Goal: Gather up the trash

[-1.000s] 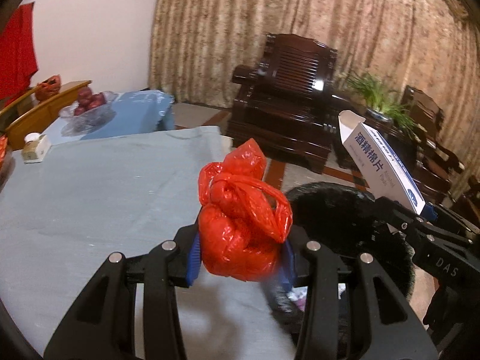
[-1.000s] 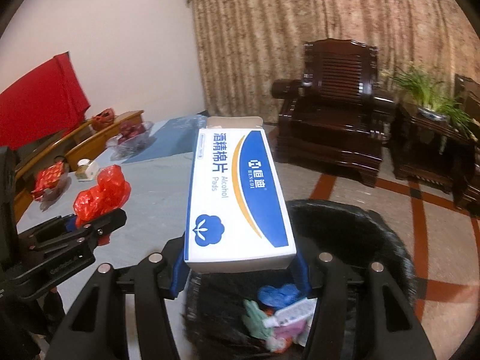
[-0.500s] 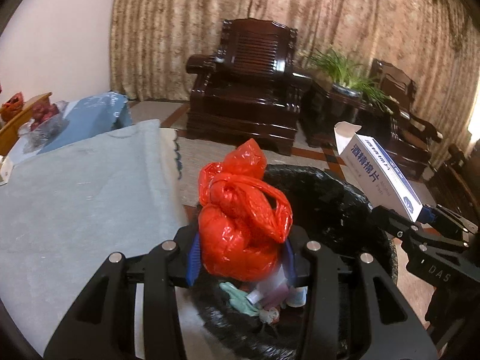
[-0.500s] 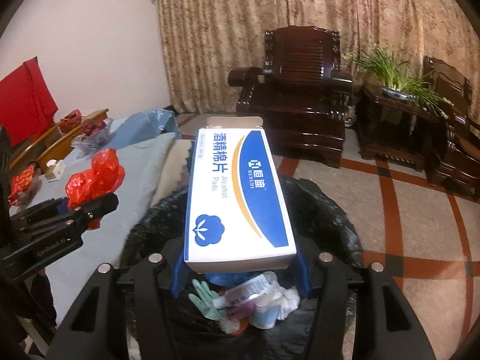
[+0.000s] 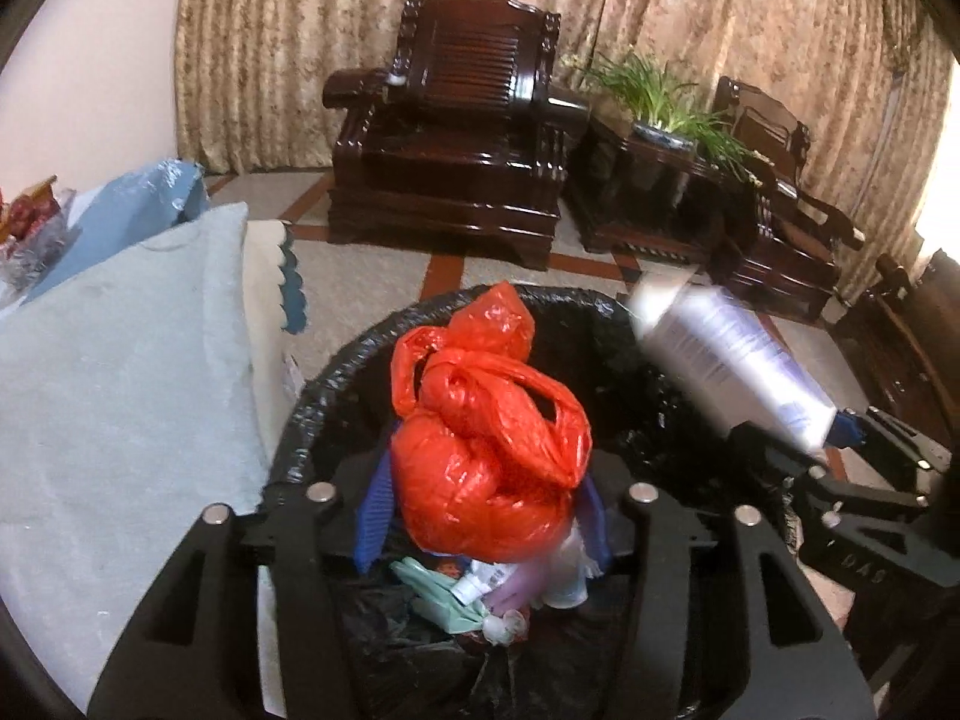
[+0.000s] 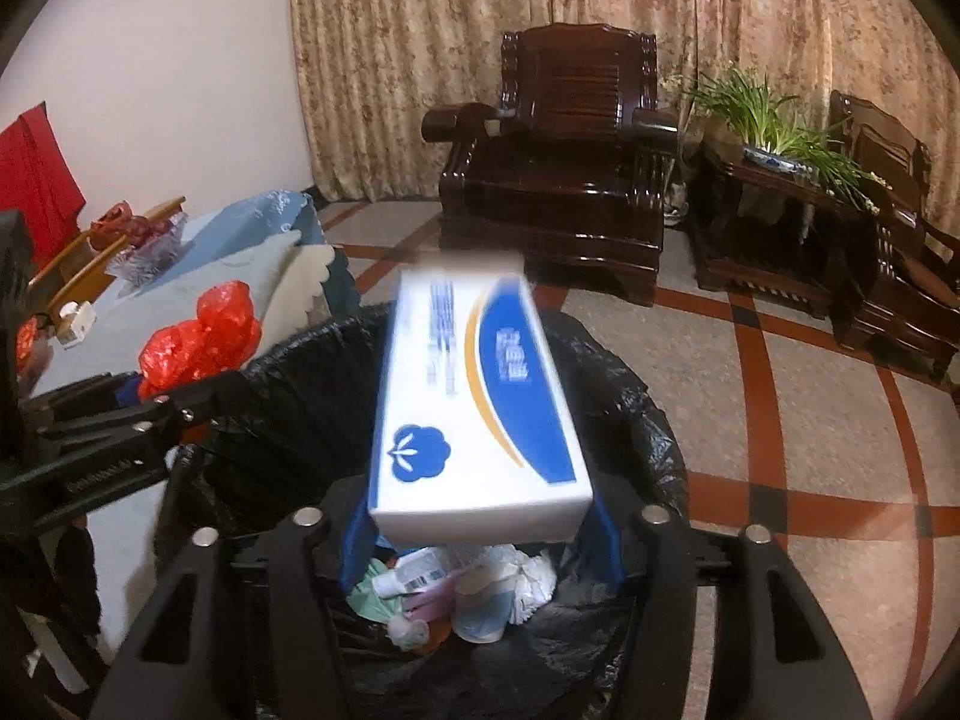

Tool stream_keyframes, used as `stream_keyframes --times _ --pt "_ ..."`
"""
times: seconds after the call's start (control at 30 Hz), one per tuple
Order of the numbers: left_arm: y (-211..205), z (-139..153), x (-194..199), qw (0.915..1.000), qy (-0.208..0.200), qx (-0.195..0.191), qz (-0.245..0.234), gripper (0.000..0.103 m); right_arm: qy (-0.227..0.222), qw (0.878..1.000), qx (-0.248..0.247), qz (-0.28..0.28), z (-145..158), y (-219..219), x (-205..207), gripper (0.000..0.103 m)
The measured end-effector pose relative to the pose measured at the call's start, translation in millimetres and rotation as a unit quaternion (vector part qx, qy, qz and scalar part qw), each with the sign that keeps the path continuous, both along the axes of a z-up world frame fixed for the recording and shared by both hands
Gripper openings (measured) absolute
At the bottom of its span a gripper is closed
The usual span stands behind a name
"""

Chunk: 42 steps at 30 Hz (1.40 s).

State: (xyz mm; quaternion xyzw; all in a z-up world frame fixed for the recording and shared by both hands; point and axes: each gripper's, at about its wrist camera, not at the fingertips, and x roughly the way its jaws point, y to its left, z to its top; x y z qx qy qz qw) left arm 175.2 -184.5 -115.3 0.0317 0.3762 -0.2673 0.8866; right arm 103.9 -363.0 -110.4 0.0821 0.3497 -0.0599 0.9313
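My left gripper (image 5: 480, 510) is shut on a knotted red plastic bag (image 5: 486, 438) and holds it over the black-lined trash bin (image 5: 336, 372). The bag also shows in the right wrist view (image 6: 198, 342) at the left. My right gripper (image 6: 480, 534) stands over the same bin (image 6: 630, 420). The white and blue alcohol-pad box (image 6: 474, 402) is blurred and tilted between its spread blue pads, loose from them. The box shows blurred in the left wrist view (image 5: 732, 360). Several bits of trash (image 6: 456, 588) lie in the bin.
A table with a light blue cloth (image 5: 120, 360) stands left of the bin. Dark wooden armchairs (image 6: 564, 168) and a plant on a side table (image 6: 774, 138) stand behind on the tiled floor. A glass fruit bowl (image 6: 144, 246) sits far left.
Both grippers have moved from the table to above the bin. The right gripper has opened and the box is slipping out, blurred. The left still holds the red bag.
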Motion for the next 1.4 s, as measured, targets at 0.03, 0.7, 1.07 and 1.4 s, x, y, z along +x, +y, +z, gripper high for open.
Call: stream_keyframes --times 0.03,0.7,1.07,1.4 --pt "-1 -1 1 1.0 0.002 0.0 -0.001 0.063 0.002 1.0 -0.003 -0.004 -2 -1 0 0.075" --pt "60 41 -26 0.9981 -0.012 0.0 0.061 0.092 -0.016 0.999 0.028 0.018 28 22 -29 0.097" --pt "106 68 -73 0.9945 -0.024 0.02 0.1 0.092 -0.026 0.998 0.027 0.06 71 67 -46 0.097" --pt "125 107 -111 0.9922 -0.063 0.002 0.108 0.092 -0.06 0.994 0.016 0.092 109 93 -63 0.097"
